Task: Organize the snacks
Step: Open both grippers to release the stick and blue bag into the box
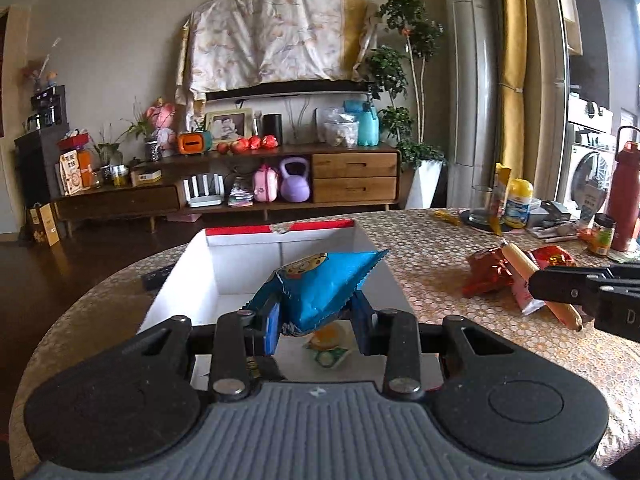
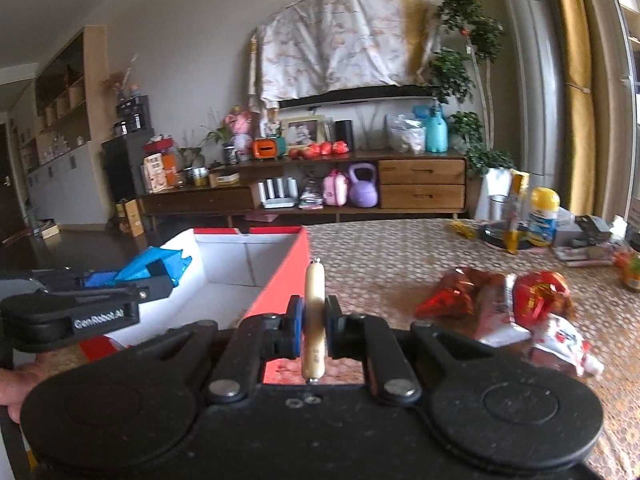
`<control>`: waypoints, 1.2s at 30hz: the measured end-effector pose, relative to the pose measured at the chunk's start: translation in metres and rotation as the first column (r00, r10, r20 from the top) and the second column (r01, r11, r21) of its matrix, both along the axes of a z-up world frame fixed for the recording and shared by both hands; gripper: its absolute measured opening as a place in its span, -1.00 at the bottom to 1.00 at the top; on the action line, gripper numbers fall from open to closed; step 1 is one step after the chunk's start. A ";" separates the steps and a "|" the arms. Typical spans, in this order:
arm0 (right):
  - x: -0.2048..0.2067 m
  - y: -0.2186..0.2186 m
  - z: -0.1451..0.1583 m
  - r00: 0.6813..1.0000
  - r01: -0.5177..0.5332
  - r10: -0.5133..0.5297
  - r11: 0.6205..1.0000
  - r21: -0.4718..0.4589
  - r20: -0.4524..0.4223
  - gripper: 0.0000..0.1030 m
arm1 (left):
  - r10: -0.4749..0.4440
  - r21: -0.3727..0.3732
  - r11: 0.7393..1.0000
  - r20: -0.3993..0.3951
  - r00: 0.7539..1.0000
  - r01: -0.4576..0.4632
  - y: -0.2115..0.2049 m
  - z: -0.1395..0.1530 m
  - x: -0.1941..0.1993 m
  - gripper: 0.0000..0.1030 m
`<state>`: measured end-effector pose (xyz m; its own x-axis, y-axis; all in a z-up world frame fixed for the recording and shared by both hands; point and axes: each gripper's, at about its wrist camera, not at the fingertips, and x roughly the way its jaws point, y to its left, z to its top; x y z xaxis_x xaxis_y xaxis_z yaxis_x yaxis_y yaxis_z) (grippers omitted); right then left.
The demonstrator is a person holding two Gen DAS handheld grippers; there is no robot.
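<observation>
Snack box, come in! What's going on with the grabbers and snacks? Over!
Left gripper shut on blue packet, over the box. Right gripper shut on sausage, beside it. Red packets still on table. Nothing blocking.

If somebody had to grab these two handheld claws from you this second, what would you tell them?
Left gripper: jaws shut on the blue snack bag, held above the white box.
Right gripper: jaws shut on the sausage stick, beside the box's red wall.
Done: one small packet lies in the box.
Left: drop both in, then collect the red packets on the table.
</observation>
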<state>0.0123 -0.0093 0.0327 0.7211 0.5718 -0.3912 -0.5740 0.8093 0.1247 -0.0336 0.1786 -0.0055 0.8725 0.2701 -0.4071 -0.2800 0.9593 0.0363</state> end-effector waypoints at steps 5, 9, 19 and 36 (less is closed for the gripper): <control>-0.002 0.023 0.007 0.998 -0.058 0.058 0.998 -0.003 0.015 -0.82 | 0.029 -0.007 1.000 -0.004 1.000 -0.029 0.012 -0.001 -0.003 -0.33; -0.004 0.043 0.010 0.994 -0.105 0.105 0.994 -0.010 0.026 -0.82 | 0.053 -0.007 0.999 -0.008 0.999 -0.053 0.022 -0.004 -0.006 -0.33; -0.002 0.090 0.000 0.979 -0.201 0.202 0.978 -0.060 0.013 -0.82 | 0.089 -0.022 0.996 -0.039 0.995 -0.090 0.040 -0.016 -0.007 -0.33; 0.003 0.085 -0.005 0.983 -0.181 0.181 0.980 -0.076 -0.010 -0.57 | 0.101 0.003 0.995 -0.061 0.993 -0.101 0.037 -0.019 0.001 0.05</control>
